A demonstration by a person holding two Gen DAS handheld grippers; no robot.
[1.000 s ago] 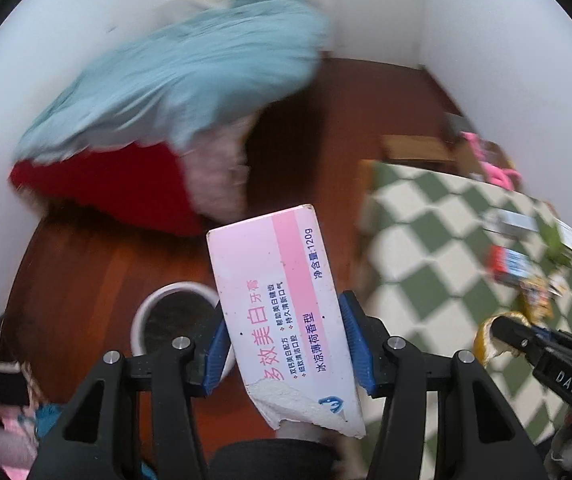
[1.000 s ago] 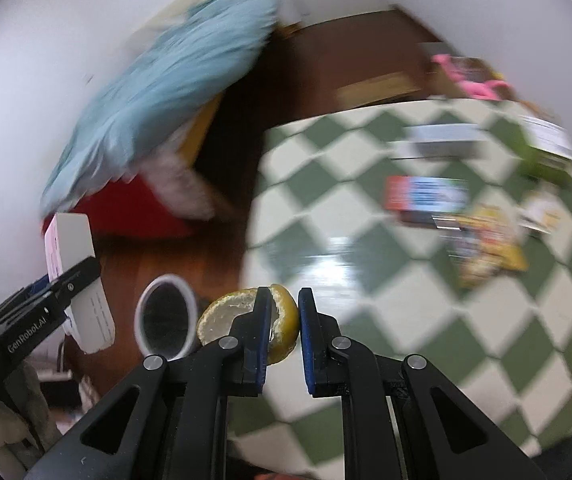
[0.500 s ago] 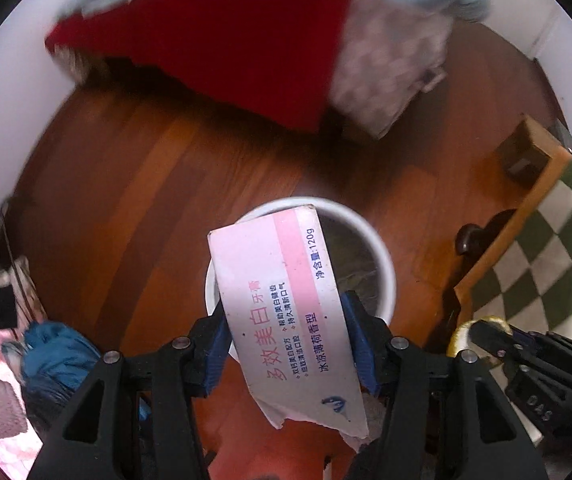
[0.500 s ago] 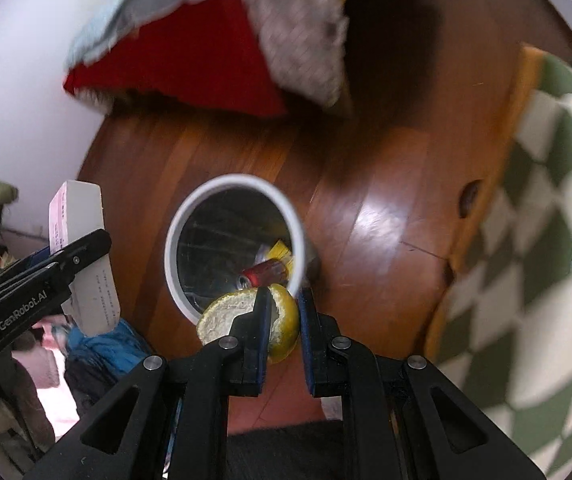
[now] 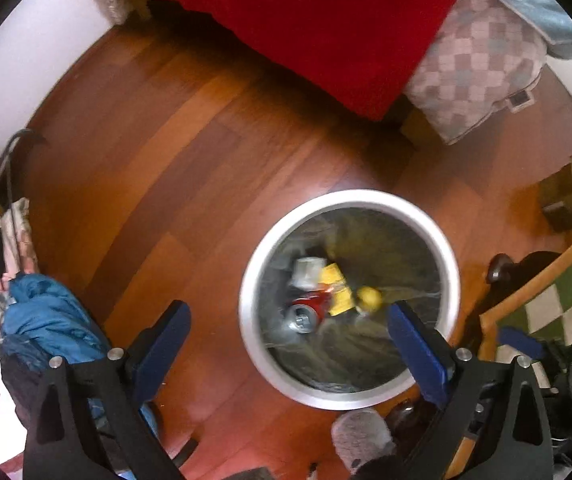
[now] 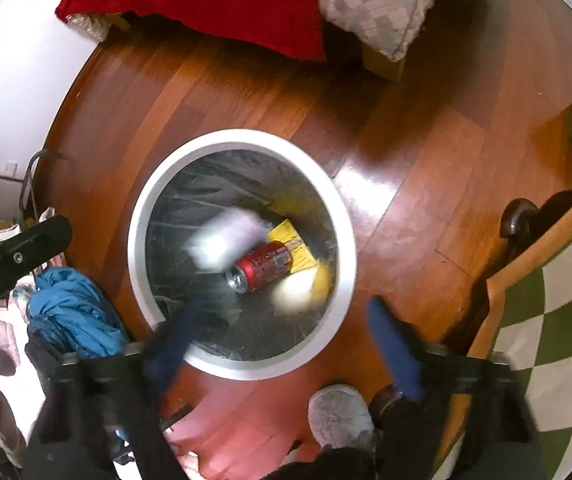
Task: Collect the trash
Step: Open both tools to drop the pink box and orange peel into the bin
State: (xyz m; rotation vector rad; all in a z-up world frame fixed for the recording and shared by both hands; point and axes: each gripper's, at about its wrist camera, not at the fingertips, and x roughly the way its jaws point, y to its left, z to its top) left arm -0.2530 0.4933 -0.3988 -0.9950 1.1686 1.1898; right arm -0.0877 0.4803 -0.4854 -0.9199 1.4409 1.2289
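Gaping empty over bin: both grippers

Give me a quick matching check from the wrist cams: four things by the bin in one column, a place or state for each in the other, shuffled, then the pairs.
Things:
1. red can
2. left gripper
3. blue cloth
4. checkered table

Places or states:
A. heaped on the floor left of the bin
B. at the right edge of the right wrist view
C. lying on its side inside the bin
D. jaws wide apart, holding nothing, above the bin

Pairs: 1-C, 2-D, 3-A, 4-B
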